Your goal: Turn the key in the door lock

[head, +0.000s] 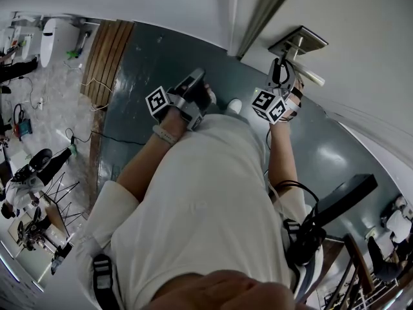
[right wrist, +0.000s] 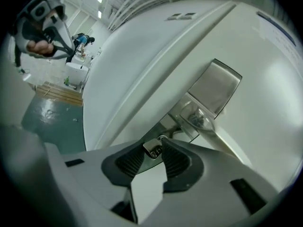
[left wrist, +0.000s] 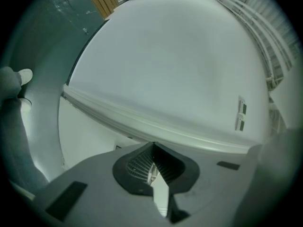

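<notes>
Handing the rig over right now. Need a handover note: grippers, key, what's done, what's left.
Left gripper: shut, empty, off to the side and away from the lock.
Right gripper: shut on the head of the key, gripping it at the pad tips.
Key: seated in the lock plate, just below the lever handle.
Done: key is inserted and gripped. How far it has turned can't be told.
Left: finish the turn, then release the key.
</notes>
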`<state>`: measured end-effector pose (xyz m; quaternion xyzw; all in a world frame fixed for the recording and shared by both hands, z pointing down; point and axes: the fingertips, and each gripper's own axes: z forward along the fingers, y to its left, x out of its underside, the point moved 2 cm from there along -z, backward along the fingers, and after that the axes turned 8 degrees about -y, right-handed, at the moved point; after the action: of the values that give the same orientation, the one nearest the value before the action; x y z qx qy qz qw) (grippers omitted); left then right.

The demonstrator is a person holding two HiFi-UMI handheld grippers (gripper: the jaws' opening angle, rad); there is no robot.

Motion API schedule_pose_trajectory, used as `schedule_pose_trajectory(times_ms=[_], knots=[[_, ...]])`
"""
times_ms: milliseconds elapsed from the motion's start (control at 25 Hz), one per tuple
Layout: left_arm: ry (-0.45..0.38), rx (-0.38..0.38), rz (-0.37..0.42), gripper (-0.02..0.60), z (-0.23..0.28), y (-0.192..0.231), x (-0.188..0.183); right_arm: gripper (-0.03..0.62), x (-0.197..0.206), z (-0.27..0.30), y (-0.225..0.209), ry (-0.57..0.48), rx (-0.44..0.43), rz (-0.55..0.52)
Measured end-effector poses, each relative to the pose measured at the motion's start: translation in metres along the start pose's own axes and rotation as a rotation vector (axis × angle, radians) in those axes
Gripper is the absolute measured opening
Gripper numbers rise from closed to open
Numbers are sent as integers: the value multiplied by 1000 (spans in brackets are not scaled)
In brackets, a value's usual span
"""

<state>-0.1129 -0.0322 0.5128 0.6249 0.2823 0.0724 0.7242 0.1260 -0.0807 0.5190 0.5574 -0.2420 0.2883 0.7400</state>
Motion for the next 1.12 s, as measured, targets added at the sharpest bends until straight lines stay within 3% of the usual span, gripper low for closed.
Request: schedule_pose_trajectory(times_ms=[720, 800, 920, 1120], knots=[[1, -6, -1, 8, -1, 3, 0, 110, 6, 3, -9, -39, 7, 459], [2, -5, -6, 8, -1, 2, 1, 110, 5, 4, -11, -54, -1, 550], [4, -5, -5, 8, -1, 1, 1, 71, 12, 5, -13, -55, -5, 768], [2, -8, -6, 8, -1, 2, 0, 71, 14, 6, -14, -69, -14, 901]])
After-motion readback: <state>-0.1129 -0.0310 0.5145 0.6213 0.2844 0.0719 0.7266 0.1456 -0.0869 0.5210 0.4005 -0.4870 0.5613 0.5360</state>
